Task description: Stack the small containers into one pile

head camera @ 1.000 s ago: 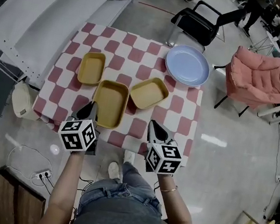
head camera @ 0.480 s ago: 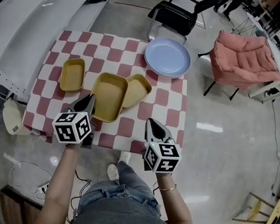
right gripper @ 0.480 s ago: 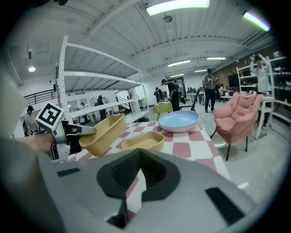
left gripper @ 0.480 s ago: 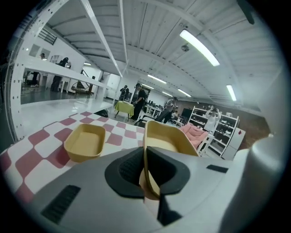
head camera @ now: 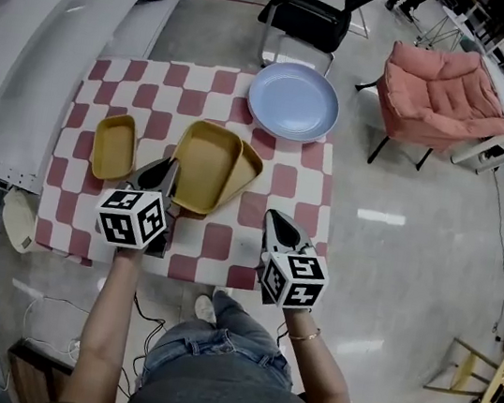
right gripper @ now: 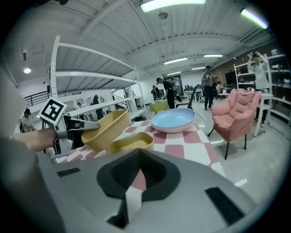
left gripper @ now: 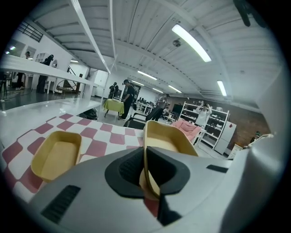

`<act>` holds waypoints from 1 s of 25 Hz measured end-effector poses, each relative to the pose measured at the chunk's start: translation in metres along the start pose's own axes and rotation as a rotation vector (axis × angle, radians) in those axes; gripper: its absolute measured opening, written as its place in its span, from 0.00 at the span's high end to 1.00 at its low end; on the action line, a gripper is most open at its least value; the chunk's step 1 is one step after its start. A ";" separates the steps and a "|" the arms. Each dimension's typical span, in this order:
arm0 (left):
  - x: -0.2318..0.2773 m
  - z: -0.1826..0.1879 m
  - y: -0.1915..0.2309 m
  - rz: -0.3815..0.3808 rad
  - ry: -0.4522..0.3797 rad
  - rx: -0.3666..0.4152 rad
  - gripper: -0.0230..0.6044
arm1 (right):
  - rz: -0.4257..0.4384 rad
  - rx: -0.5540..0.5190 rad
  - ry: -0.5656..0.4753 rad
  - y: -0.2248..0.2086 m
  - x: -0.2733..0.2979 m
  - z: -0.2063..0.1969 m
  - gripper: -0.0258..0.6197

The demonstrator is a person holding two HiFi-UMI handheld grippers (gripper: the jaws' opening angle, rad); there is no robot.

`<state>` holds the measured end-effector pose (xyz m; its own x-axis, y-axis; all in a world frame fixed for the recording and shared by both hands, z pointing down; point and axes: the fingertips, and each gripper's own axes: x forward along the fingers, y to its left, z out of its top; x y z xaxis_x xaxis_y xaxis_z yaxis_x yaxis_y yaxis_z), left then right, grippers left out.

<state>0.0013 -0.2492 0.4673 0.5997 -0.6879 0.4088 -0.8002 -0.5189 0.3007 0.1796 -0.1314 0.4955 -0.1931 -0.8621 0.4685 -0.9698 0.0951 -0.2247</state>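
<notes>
Three yellow containers are on the checked table (head camera: pixel 284 177). My left gripper (head camera: pixel 167 176) is shut on the near rim of the largest container (head camera: pixel 203 163), whose thin wall (left gripper: pixel 146 157) stands between the pads. That container is tilted and raised, and it overlaps the left part of a second container (head camera: pixel 249 166). In the right gripper view the held container (right gripper: pixel 107 129) hangs just above and left of the second one (right gripper: pixel 130 142). A third container (head camera: pixel 114 145) lies flat at the left. My right gripper (head camera: pixel 278 226) hovers at the table's near edge, shut and empty.
A pale blue plate (head camera: pixel 293 101) sits at the table's far right corner. A black chair (head camera: pixel 312 14) and a pink armchair (head camera: pixel 444 94) stand beyond the table. A white bench (head camera: pixel 42 30) runs along the left. The table's near edge is just ahead of both grippers.
The largest container lay flat in the middle of the table. My left gripper has lifted it and carried it right, over the second container. The right gripper has barely moved.
</notes>
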 end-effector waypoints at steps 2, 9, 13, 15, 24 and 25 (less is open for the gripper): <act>0.010 0.000 -0.004 -0.008 0.013 0.014 0.92 | 0.001 0.004 0.006 -0.007 0.005 0.001 0.95; 0.040 0.001 -0.018 -0.047 0.048 0.060 0.92 | -0.009 0.033 0.000 -0.030 0.011 0.007 0.95; 0.053 -0.001 -0.027 -0.091 0.069 0.085 0.92 | -0.014 0.033 -0.004 -0.039 0.010 0.009 0.94; 0.058 -0.003 -0.028 -0.108 0.084 0.097 0.92 | -0.017 0.036 -0.006 -0.041 0.011 0.011 0.95; 0.075 -0.020 -0.020 -0.180 0.186 0.148 0.92 | -0.062 0.058 -0.013 -0.037 0.017 0.013 0.95; 0.078 -0.022 -0.020 -0.194 0.197 0.155 0.92 | -0.076 0.063 -0.012 -0.037 0.017 0.012 0.95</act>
<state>0.0633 -0.2815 0.5116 0.7162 -0.4650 0.5204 -0.6517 -0.7123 0.2605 0.2142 -0.1554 0.5013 -0.1168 -0.8718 0.4758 -0.9703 -0.0021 -0.2420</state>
